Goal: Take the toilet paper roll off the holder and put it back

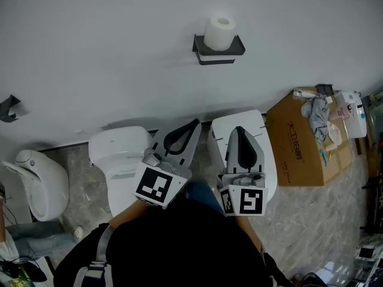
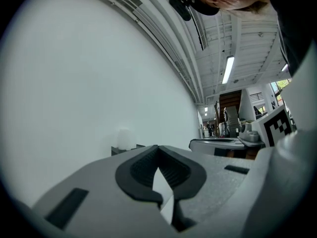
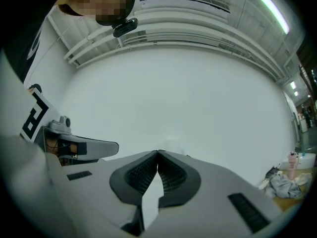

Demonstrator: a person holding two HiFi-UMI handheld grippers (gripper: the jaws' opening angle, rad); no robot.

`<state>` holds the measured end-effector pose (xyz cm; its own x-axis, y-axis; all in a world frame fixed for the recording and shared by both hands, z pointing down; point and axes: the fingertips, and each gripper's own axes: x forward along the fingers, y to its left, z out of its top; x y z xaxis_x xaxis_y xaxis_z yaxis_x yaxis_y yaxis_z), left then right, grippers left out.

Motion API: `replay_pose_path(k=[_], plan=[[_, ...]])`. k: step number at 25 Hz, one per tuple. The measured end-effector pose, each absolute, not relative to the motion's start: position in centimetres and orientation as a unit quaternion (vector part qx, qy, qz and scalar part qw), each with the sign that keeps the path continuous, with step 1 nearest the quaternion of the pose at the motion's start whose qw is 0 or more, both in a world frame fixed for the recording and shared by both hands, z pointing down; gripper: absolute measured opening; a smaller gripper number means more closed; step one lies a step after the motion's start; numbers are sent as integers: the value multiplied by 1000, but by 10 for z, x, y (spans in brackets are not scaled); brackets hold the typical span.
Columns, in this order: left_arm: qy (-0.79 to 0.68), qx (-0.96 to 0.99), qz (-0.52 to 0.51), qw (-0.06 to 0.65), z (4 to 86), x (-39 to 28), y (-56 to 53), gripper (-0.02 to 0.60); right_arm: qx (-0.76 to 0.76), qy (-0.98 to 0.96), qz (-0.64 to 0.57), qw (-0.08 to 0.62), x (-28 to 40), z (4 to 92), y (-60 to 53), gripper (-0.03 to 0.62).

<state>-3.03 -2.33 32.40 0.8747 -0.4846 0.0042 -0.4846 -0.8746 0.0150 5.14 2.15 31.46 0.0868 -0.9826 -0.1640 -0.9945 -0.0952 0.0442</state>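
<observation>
White toilet (image 1: 119,151) and cardboard box (image 1: 299,145) flank the left gripper (image 1: 195,123) and right gripper (image 1: 239,129), jaws closed on nothing. Beyond, the toilet paper roll (image 1: 219,32) stands upright on the far wall's holder (image 1: 219,51), axis vertical.

plain white wall (image 1: 108,46), marbled floor (image 1: 311,211), cardboard box (image 1: 299,145) at right.

toilet paper roll (image 1: 219,31): soft white paper, matt.
holder (image 1: 218,52): dark and matt; metal is suggested.
wall (image 1: 108,52): white, smooth, matt.
toilet (image 1: 119,148): white, smooth, glossy.
box (image 1: 293,151): brown cardboard, matt.
floor (image 1: 78,181): grey marbled surface, faintly polished.
left gripper (image 2: 158,148), right gripper (image 3: 157,152): shells seen as grey matt plastic, finely grained.
pads (image 3: 136,175): black, ribbed, rubber-like.
</observation>
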Motion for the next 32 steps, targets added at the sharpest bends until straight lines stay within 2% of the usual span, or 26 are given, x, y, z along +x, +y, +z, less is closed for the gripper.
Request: replay_pose_path(k=[9,32], plan=[[-264,964,-5,14,326,-20,-60,6,-722,685,83,38,62,311,-21,23],[-327,945,-13,14,312,59,-176,6,-663,743,75,53,139,299,-157,23]])
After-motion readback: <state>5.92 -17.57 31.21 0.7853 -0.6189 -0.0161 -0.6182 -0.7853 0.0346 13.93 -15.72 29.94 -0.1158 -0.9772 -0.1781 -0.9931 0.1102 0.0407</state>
